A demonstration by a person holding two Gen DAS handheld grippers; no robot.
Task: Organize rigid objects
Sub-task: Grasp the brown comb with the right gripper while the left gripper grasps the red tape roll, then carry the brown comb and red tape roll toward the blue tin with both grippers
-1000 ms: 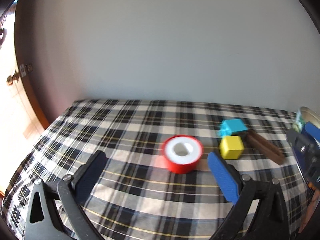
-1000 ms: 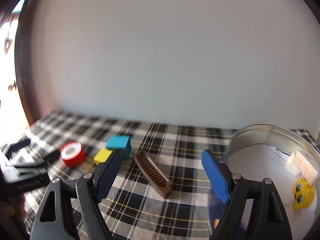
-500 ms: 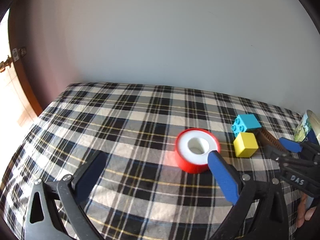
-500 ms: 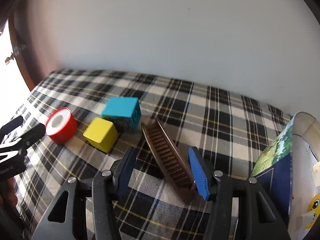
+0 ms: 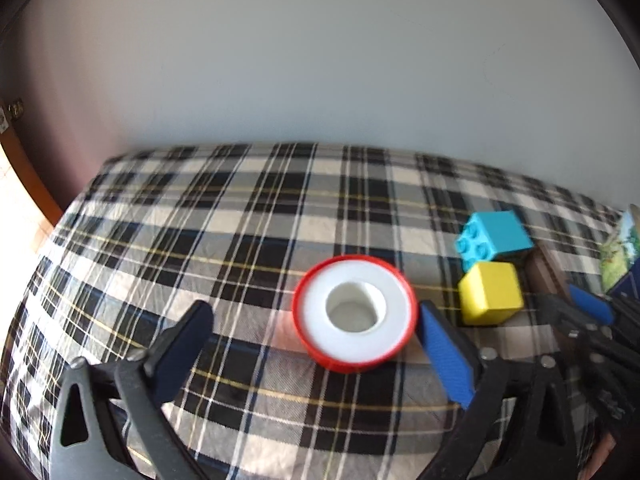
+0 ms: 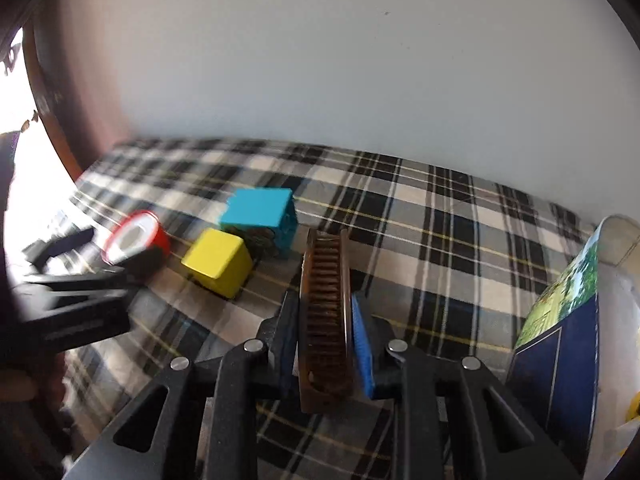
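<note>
Brown comb point(image 6: 326, 312) on edge, red-white roll point(image 5: 355, 316) flat

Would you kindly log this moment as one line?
right gripper: just closed, shut on comb | left gripper: open, closing around tape roll | blocks untouched

The left hand-held gripper point(image 5: 316, 344) is built of matte black plastic arms with triangular cut-outs near their bases. One finger carries a bright blue ribbed pad point(image 5: 444, 356); the other pad looks dark navy in shadow. Small round silver screw heads sit at the pivots. The right hand-held gripper point(image 6: 326, 324) has the same black frame, the same triangular cut-outs and four round silver screw heads in a row across its linkage, with a blue textured pad point(image 6: 362, 348) on one finger. Faint pale lettering marks the black body of the left one, too blurred to read
</note>
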